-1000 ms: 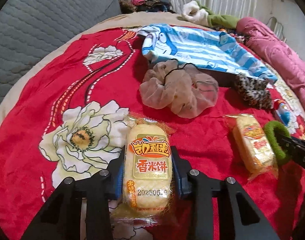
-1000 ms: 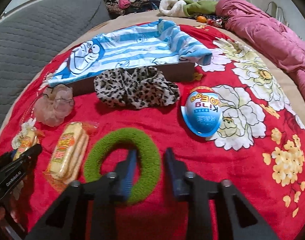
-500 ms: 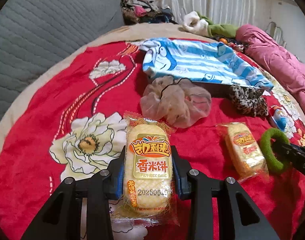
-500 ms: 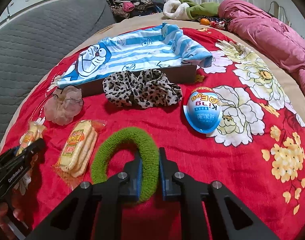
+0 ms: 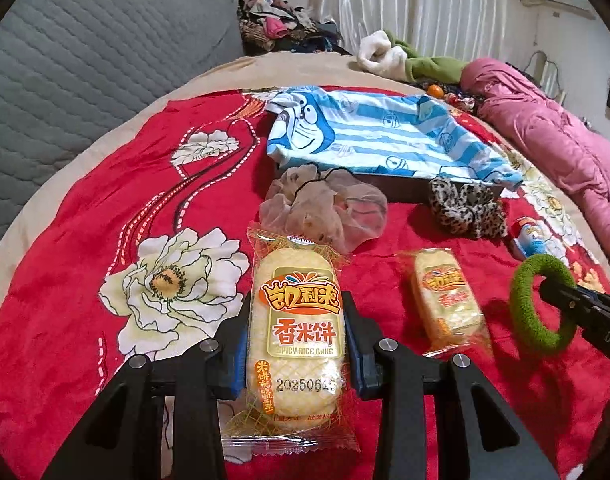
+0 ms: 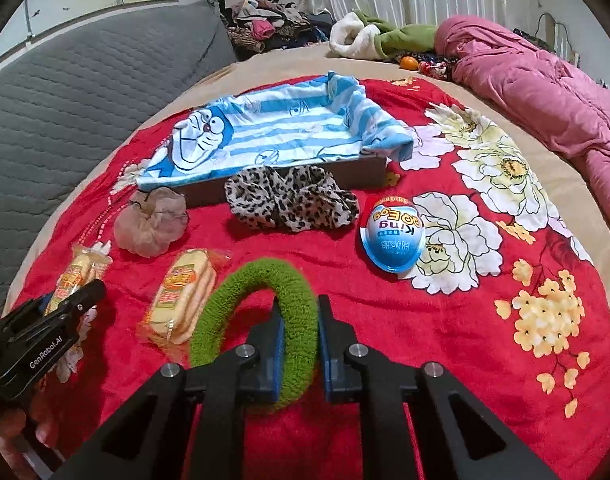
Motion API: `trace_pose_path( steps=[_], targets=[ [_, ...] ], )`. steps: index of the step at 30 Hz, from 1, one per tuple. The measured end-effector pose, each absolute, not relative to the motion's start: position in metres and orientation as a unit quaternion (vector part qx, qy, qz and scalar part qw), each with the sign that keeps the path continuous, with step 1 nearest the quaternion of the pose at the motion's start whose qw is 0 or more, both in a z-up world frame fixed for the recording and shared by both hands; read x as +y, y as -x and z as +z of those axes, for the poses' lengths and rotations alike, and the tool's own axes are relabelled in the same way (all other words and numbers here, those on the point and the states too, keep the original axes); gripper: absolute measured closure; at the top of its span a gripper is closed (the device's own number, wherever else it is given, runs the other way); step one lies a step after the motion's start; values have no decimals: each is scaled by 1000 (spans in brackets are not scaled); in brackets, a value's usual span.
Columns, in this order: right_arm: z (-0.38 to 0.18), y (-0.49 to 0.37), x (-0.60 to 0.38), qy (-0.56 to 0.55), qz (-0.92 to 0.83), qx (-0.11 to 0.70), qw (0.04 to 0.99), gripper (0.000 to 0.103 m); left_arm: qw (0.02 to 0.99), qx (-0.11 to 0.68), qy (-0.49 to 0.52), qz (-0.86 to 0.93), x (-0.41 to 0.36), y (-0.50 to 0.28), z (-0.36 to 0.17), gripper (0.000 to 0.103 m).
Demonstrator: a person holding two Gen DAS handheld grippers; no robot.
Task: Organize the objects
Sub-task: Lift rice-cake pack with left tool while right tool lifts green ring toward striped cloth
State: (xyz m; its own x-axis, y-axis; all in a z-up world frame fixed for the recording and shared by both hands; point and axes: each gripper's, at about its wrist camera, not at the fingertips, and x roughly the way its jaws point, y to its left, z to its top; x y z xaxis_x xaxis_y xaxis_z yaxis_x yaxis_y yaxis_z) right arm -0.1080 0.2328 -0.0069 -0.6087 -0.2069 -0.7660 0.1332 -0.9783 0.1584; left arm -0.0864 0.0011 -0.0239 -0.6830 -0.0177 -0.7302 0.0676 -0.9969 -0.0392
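My left gripper (image 5: 295, 340) is shut on a yellow rice cracker packet (image 5: 297, 332), held lifted above the red flowered blanket (image 5: 65, 320). My right gripper (image 6: 298, 340) is shut on the right side of a fuzzy green ring (image 6: 261, 280), which hangs raised off the blanket. A second rice cracker packet (image 6: 183, 296) lies on the blanket between the two grippers. Farther back lie a sheer beige scrunchie (image 5: 325, 212), a leopard-print scrunchie (image 6: 291, 200) and a blue egg-shaped toy (image 6: 393, 236). Behind them stands a brown box (image 6: 289, 184) lined with a blue striped cartoon cloth (image 6: 265, 128).
A grey quilted headboard (image 5: 85, 80) runs along the left. A pink duvet (image 6: 545, 88) is bunched at the right. Clothes (image 6: 265, 28) and a white and green garment (image 6: 369, 36) pile up at the far side, with an orange fruit (image 6: 409, 63) nearby.
The right gripper has closed on the green ring and lifted it off the blanket. The left gripper has risen with its rice cracker packet still gripped.
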Motion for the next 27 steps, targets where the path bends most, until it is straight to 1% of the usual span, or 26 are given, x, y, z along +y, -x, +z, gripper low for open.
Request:
trace_pose_path(
  steps=[4, 12, 27],
  targets=[
    [-4, 103, 236, -433, -896, -45, 92, 89, 23, 41, -399, -916, 0, 80, -19, 64],
    [4, 88, 238, -424, -899, -47, 95, 89, 25, 36, -396, -917, 4, 68, -13, 64],
    [30, 65, 243, -394, -912, -46, 100, 89, 22, 26, -375, -927, 16, 49, 16, 64]
  ],
)
